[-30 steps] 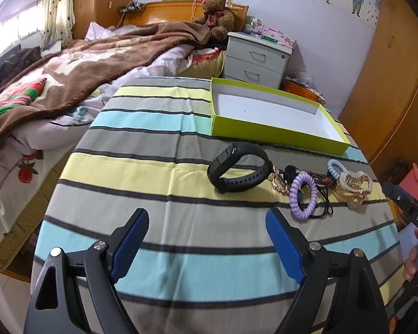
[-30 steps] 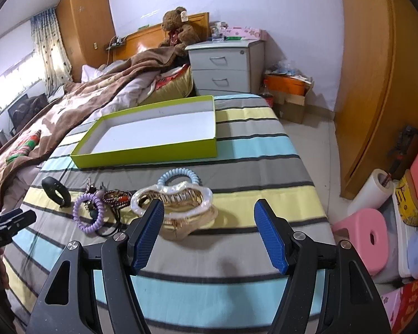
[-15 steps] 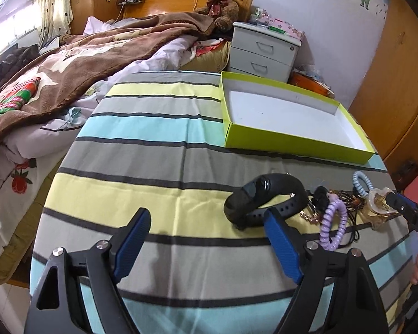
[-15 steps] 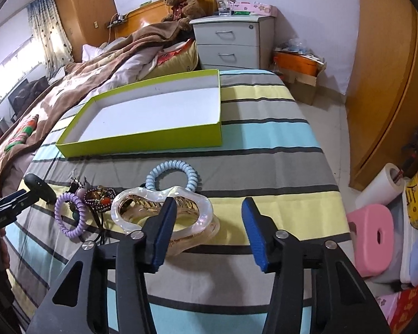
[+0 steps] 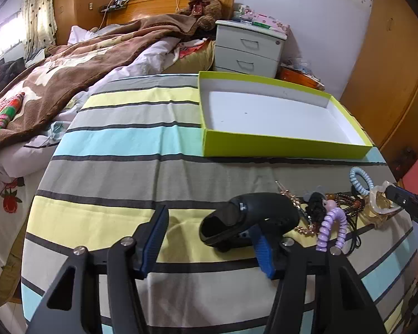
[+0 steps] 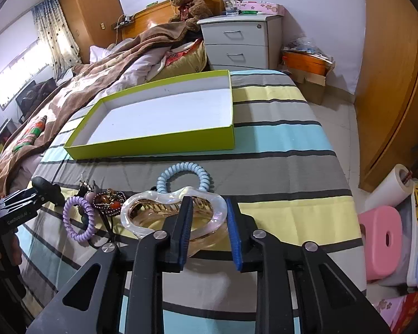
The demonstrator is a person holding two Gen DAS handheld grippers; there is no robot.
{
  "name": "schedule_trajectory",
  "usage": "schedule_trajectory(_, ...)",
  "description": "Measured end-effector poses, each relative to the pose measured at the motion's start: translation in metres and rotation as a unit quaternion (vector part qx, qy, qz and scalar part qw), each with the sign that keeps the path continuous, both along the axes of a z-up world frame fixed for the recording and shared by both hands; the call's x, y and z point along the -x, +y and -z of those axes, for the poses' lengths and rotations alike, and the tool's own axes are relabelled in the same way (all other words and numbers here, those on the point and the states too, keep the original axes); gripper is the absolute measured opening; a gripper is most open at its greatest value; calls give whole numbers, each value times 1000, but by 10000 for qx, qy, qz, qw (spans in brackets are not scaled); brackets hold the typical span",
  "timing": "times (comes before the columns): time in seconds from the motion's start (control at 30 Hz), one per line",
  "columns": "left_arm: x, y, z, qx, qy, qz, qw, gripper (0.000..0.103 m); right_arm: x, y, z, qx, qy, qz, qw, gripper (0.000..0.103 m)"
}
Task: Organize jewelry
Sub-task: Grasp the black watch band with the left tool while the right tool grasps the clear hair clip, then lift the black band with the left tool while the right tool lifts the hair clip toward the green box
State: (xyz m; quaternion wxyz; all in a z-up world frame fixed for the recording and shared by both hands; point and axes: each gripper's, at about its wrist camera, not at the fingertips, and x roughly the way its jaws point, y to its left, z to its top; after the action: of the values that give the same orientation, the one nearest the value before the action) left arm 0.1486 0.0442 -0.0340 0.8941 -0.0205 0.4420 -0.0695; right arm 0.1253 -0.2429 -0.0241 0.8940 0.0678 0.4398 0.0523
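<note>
bare striped cloth (image 5: 131, 139) lies open left of the green box (image 5: 287, 146); tangled jewelry pile (image 6: 106, 203) crowds its front.

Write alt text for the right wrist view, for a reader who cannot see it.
The right gripper is closing its blue-padded fingers around the rim of a clear heart-shaped dish on a striped cloth. Hair ties and beads lie left of it, with an empty green box behind.

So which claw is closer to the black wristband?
Left. The left claw is closing around the black wristband, with one finger inside its loop. The right claw is at the other end of the jewelry row, closing around the clear bangle.
</note>
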Motion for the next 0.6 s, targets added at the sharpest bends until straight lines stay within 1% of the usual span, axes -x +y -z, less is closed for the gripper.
schedule_trajectory(0.03, 0, -1, -1, 18, 4, 37, 10000, 51, 0, 1, 0, -11, -1, 11, 10000, 25)
schedule_trajectory(0.1, 0, -2, -2, 31, -3, 67, 10000, 47, 1, 0, 0, -40, -2, 30, 10000, 23)
schedule_trajectory(0.13, 1, -3, -2, 26, -1, 72, 10000, 44, 1, 0, 0, -54, -3, 35, 10000, 23)
schedule_trajectory(0.2, 2, -4, -2, 32, -2, 78, 10000, 41, 1, -2, -1, -80, -5, 50, 10000, 22)
schedule_trajectory(0.27, 2, -4, -2, 12, 21, 79, 10000, 35, 2, -2, -1, -97, -13, 62, 9999, 22)
schedule_trajectory(0.33, 3, -4, -2, 23, 19, 83, 10000, 31, 2, -2, -1, -109, -21, 74, 9999, 21)
schedule_trajectory(0.43, 3, -4, -2, 78, 30, 81, 9999, 30, 3, -3, -1, -138, -39, 94, 9999, 20)
schedule_trajectory(0.53, 3, -5, 0, 51, 90, 119, 9999, 29, 6, -4, -2, -204, -79, 132, 9997, 19)
schedule_trajectory(0.6, 4, -5, 1, 35, 101, 83, 9999, 26, 7, -5, -3, -215, -91, 144, 9996, 19)
